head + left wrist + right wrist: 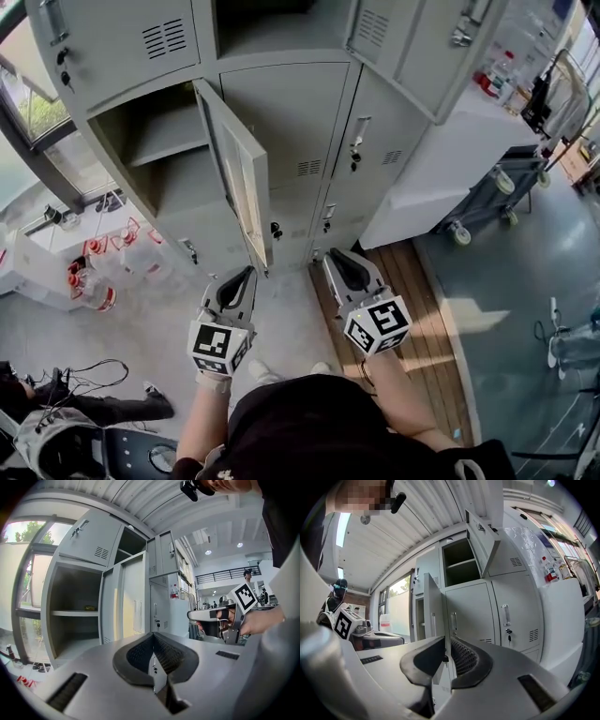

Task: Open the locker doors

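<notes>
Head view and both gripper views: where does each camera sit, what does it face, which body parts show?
Head view: on the head, steeply down at lockers; left gripper, right gripper, forearms.
Left gripper view: on that gripper, faces open compartment; right hand.
Right gripper view: on that gripper, faces closed doors; left gripper.
All share the open door.

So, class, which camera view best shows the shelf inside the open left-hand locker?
The left gripper view: it looks straight into the compartment, showing the shelf with space above and below. The head view shows it steeply from above, beside the open door. The right gripper view gives only a sliver behind that door.
</notes>
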